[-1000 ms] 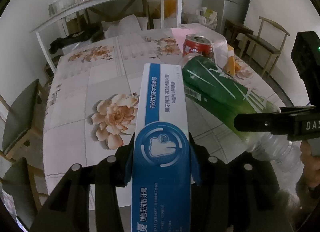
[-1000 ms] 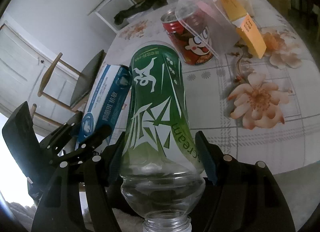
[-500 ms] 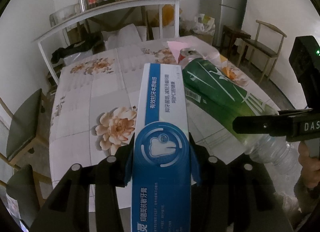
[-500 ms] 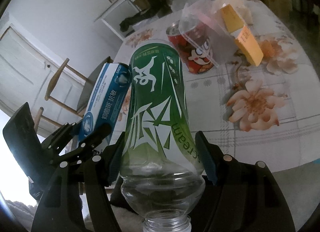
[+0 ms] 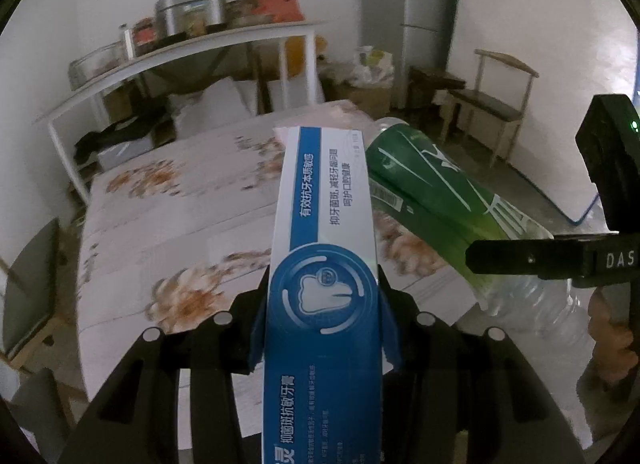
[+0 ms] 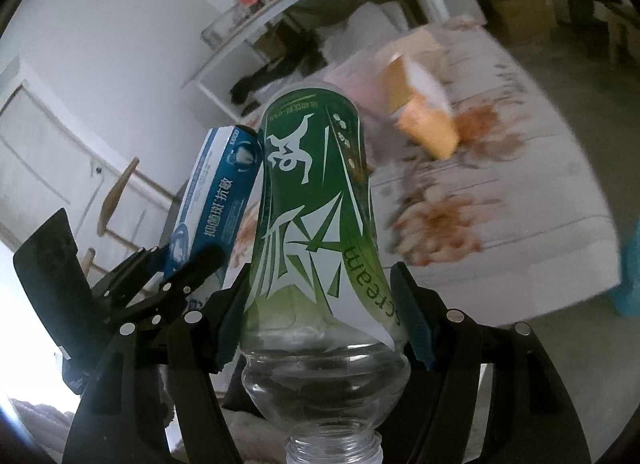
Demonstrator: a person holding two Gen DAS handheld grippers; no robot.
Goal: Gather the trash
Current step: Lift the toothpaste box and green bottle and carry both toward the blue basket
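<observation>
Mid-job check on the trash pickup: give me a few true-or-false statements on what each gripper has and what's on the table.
1. The left gripper is shut on a toothpaste box. True.
2. The right gripper is empty. False: it is shut on a green-labelled plastic bottle.
3. The bottle has its cap on. False: its neck is open, no cap.
4. An orange carton remains on the flowered table. True.
5. The box lies flat on the table. False: it is held above it.
</observation>
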